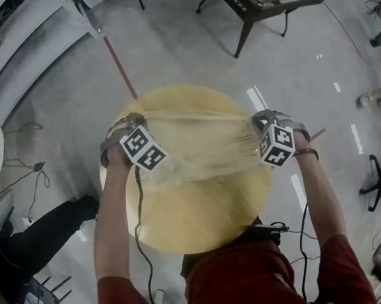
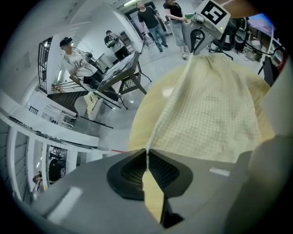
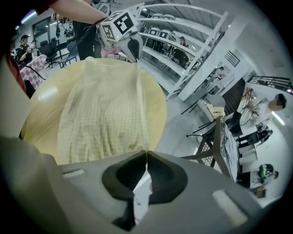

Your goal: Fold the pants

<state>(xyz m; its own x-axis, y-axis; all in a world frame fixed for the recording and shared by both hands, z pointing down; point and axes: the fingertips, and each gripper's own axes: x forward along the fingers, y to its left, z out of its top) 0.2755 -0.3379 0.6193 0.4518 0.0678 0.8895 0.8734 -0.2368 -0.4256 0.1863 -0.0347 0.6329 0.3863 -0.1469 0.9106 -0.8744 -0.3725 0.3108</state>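
Round yellow table [image 1: 200, 217]; left gripper [image 2: 147, 155], right gripper [image 3: 146, 156] clamped on pants [image 1: 197, 147] stretched between.

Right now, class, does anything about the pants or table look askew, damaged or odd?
Nothing stands out. The pants hang stretched between the left tongs and right tongs, both shut on their top edge, above the round table; loosely gathered, no tear visible.

No word, number or brand name can be read anywhere. The only printed signs are black-and-white square code patterns, not letters. They are on the white cube [image 1: 142, 148] of the left tongs [image 2: 146, 154] and the white cube [image 1: 276, 144] of the right tongs [image 3: 146, 155]. Small dark marks on the white wall panel [image 2: 46, 113] are too blurred to read.
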